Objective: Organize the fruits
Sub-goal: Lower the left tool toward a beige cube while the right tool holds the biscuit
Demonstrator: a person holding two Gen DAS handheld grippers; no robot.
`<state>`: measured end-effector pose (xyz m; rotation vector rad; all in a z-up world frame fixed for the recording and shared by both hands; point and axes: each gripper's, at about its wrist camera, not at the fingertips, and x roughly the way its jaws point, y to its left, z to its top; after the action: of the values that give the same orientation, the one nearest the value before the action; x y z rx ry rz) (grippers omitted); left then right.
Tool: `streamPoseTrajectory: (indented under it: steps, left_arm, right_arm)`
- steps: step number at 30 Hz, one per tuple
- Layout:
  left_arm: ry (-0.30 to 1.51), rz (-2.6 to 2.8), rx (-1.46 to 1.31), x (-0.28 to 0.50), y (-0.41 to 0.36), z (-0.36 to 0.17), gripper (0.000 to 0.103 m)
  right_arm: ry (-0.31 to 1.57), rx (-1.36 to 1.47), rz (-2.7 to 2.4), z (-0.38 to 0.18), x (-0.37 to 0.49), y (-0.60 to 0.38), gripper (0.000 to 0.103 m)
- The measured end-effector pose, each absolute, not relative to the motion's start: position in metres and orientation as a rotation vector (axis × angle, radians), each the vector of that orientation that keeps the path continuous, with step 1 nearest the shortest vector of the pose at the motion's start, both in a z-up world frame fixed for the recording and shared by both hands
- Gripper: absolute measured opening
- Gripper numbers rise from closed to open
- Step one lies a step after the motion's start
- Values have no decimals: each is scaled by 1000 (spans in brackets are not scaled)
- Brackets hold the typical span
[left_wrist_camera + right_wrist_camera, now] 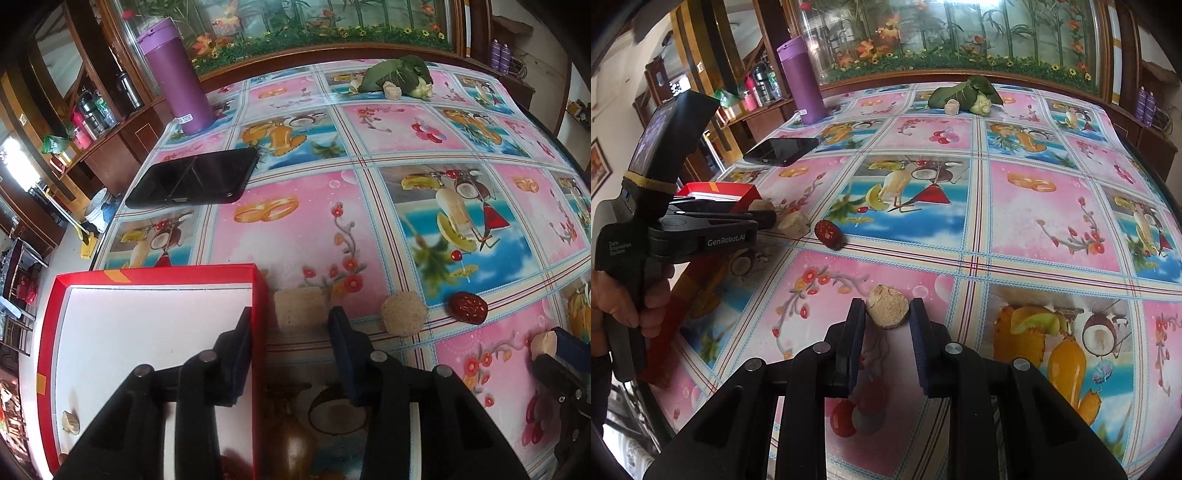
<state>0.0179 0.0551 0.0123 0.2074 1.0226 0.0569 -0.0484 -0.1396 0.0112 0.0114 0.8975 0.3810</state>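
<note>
At the far left, the red box (258, 295) sits at the tabletop (295, 229) edge with one small pale piece (71, 422) already lying on its white floor. The left gripper (291, 317) straddles the box's right wall: one finger hangs inside the box, the other outside, and a tan cube-like chunk (301, 306) rests on the cloth just beyond the outer finger; the pads press on nothing, so the fingers stand released though narrowed. Next come a round pale slice (404, 314) and a dark red date (468, 307), both loose on the tabletop. Farthest right, the right gripper (887, 312) is clenched on a small tan lump (888, 308), gripped across its flat sides. These pieces look light, dry and crumbly rather than slippery, so a gentle squeeze across the broad faces should suit them; hard pressure could break them. The date looks soft and wrinkled, likely a little tacky, best taken across its short width.
</note>
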Motion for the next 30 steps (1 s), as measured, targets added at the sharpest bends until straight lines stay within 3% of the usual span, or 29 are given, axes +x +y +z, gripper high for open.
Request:
streamPoseTrajectory:
  steps: [1,3,13,22,30]
  left_arm:
    - [1018,59,217,16,57,12,46]
    - [1009,79,241,12,63,12,60]
    - [1002,62,202,7,98,17,61]
    - [914,-209,184,-29,55,48,61]
    - [1009,-219,123,-15,60,26,60]
  right_arm:
    - [897,10,381,11,-49,-140,24]
    - [897,11,381,11,-49,-140,24]
    - [897,10,381,11,-49,-140,24]
    - [897,10,380,11,-49,-139,24]
    - [897,12,381,11,-49,-139,24]
